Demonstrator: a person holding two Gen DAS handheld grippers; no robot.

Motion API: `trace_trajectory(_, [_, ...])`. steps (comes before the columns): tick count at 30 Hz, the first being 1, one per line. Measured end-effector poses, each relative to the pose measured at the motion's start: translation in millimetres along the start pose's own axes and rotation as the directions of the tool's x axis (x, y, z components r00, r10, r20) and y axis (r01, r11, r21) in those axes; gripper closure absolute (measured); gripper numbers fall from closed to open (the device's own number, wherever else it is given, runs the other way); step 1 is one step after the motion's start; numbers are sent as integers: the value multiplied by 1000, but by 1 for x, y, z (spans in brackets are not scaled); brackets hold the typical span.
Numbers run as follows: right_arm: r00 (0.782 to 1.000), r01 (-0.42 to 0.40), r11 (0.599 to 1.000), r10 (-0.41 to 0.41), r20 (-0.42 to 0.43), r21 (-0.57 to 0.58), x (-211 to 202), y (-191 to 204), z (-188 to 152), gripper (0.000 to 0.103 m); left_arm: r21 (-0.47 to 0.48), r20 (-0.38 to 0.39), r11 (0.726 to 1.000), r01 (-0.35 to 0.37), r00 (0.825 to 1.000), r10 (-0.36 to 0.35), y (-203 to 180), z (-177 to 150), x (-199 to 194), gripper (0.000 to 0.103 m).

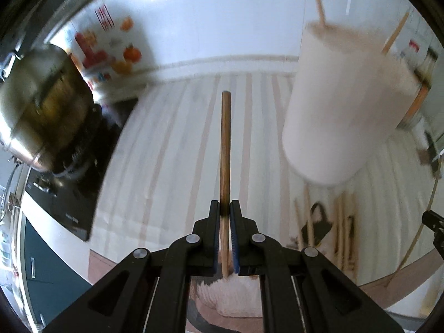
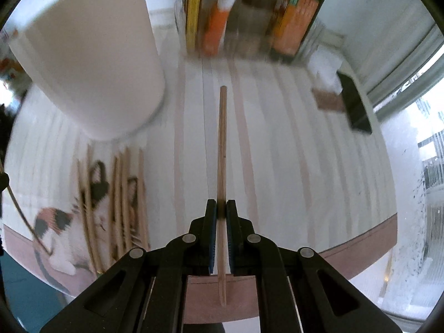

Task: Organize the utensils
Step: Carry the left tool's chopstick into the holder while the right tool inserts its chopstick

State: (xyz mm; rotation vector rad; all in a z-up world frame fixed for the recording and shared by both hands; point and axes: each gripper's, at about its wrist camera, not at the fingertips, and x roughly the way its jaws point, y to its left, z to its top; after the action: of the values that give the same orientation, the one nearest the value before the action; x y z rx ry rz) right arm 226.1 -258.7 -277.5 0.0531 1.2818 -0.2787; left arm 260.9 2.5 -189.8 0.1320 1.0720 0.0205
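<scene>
My left gripper (image 1: 225, 208) is shut on a wooden-handled utensil (image 1: 225, 144) with a pale ribbed head near the camera, held above the striped cloth. My right gripper (image 2: 221, 208) is shut on a thin wooden chopstick (image 2: 222, 149) that points forward. A tall white holder cup (image 1: 344, 105) stands to the right in the left wrist view, with sticks standing in it; it stands upper left in the right wrist view (image 2: 91, 58). Several loose wooden sticks (image 2: 122, 194) lie on the cloth below the cup; they also show in the left wrist view (image 1: 341, 222).
A steel pot (image 1: 41, 108) sits on a black stove (image 1: 72, 194) at left. Boxes and bottles in a rack (image 2: 249, 14) stand at the back. A black object (image 2: 355, 105) lies at right. A cat picture (image 2: 61, 233) is on the cloth near the table edge (image 2: 360, 247).
</scene>
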Motion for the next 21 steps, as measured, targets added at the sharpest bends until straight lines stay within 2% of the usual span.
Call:
trace_trajectory(5, [994,-59,998,56,93,27,-42,-8,18,96,-33,83,997,66,995,-63,-2,20,-43,99])
trace_trajectory(10, [971,-135,990,125,201,39,-88,-13,40,96,-56,169,986,155,975,-144,1,43,-90,99])
trace_trajectory(16, [914,-256,966,232,334,30,-155,-21,79,96,-72,277,958,279,928,-249,5,88,-150,99])
trace_trajectory(21, [848,-282,959,260,462,-22,-210,-13,129,96,-49,366,955,291,895,-254,-2,132,-186,99])
